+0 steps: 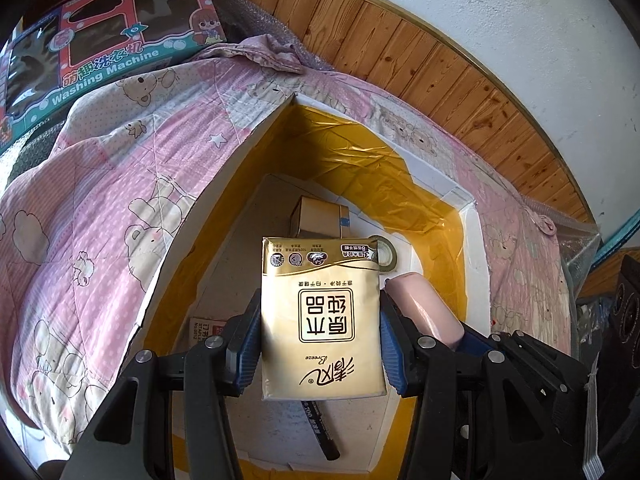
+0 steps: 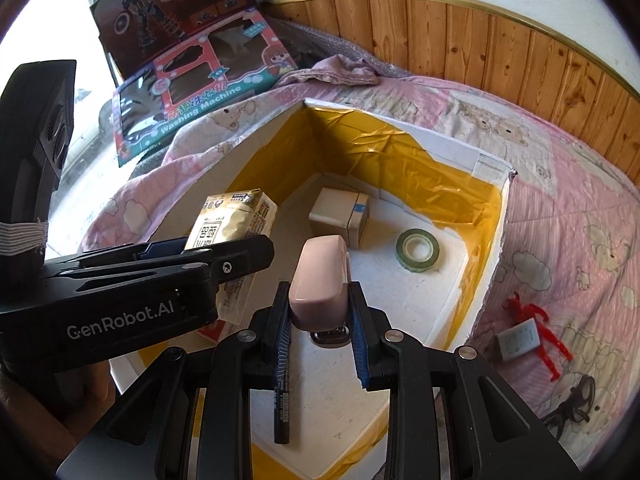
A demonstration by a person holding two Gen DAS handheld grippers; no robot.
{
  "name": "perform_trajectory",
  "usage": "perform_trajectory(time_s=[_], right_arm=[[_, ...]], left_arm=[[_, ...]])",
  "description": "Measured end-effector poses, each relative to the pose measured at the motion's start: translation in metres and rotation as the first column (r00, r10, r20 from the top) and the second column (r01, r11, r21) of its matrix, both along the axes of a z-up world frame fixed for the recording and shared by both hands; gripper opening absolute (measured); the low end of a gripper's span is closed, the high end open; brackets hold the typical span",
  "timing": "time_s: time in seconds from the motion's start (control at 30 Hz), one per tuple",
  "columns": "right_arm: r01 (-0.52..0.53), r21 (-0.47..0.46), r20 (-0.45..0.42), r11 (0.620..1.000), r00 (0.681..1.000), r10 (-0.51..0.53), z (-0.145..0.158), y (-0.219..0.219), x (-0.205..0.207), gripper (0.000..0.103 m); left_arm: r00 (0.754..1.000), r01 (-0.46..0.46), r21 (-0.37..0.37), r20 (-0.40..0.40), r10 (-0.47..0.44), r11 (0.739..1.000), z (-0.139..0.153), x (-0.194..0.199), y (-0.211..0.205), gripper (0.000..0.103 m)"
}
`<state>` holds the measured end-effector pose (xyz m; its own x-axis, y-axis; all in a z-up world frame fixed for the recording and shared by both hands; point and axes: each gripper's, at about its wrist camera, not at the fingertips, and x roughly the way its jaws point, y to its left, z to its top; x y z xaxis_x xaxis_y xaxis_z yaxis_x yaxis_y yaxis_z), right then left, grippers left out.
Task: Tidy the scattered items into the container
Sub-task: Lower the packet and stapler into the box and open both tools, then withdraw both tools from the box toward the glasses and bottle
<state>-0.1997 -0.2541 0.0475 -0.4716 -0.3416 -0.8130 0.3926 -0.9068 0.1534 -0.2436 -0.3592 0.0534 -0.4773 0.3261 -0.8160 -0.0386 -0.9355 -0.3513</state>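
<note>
Poised over the open container [image 2: 486, 276] on the bed [image 2: 560, 208]: left tool [image 1: 320, 332] clamped on a gold tissue pack [image 1: 320, 312], right tool [image 2: 318, 312] clamped on a pink stapler [image 2: 320, 280]. Both held side by side above the white floor of the box, evidently for release inside rather than on the quilt. Already lying within: a small cardboard box [image 2: 340, 216] toward the far corner, a green tape roll [image 2: 418, 250] near the right wall, a black marker [image 2: 284, 412] at the near edge, and a red-and-white staple box [image 1: 208, 326] by the left wall, mostly hidden. Left outside on the quilt beyond the container's right wall: a small pale card [image 2: 518, 338] with a red cord [image 2: 540, 332], apparently next for collection. Toy cartons [image 2: 192, 92] stacked at the bed's far left corner, seemingly no part of the job.
</note>
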Motion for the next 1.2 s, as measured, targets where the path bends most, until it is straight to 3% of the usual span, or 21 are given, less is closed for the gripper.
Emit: perform_trajectory(time_s=[0.2,0.27,0.47,0.63,0.73,0.9,1.2], right_arm=[[-0.004,0.014,-0.005,1.0,1.0,0.004,-0.006,-0.003,-0.014,0.029],[0.006,0.006,-0.003,1.0,1.0,-0.006,-0.004,0.0,-0.016,0.038],[0.02,-0.11,-0.013,0.994,1.0,-0.021,0.014,0.02,0.009,0.039],[0.01,-0.254,-0.043,0.967,0.999,-0.022,0.031,0.037,0.06,0.039],[0.03,-0.327,-0.042,0.944,0.998,-0.046,0.034,0.055,0.095,0.039],[0.127,-0.375,-0.009,0.918,0.99,-0.141,0.023,0.102,0.146,0.039],[0.316,-0.353,0.083,0.881,0.948,-0.306,-0.005,0.184,0.18,0.041]], left_arm=[[0.998,-0.012,-0.034,0.058,0.014,0.999,-0.015,-0.018,0.004,0.054],[0.997,-0.023,-0.067,0.065,0.028,0.997,-0.014,-0.021,0.005,0.058],[0.998,-0.037,-0.089,0.048,0.042,0.995,-0.004,-0.008,0.004,0.063],[0.997,-0.004,-0.141,-0.072,-0.006,0.99,0.027,0.038,0.019,0.063],[0.986,0.02,-0.204,-0.159,-0.054,0.979,0.044,0.081,0.033,0.063],[0.959,0.107,-0.239,-0.232,-0.164,0.965,0.056,0.148,0.064,0.063],[0.934,0.267,-0.22,-0.183,-0.308,0.938,0.041,0.208,0.135,0.063]])
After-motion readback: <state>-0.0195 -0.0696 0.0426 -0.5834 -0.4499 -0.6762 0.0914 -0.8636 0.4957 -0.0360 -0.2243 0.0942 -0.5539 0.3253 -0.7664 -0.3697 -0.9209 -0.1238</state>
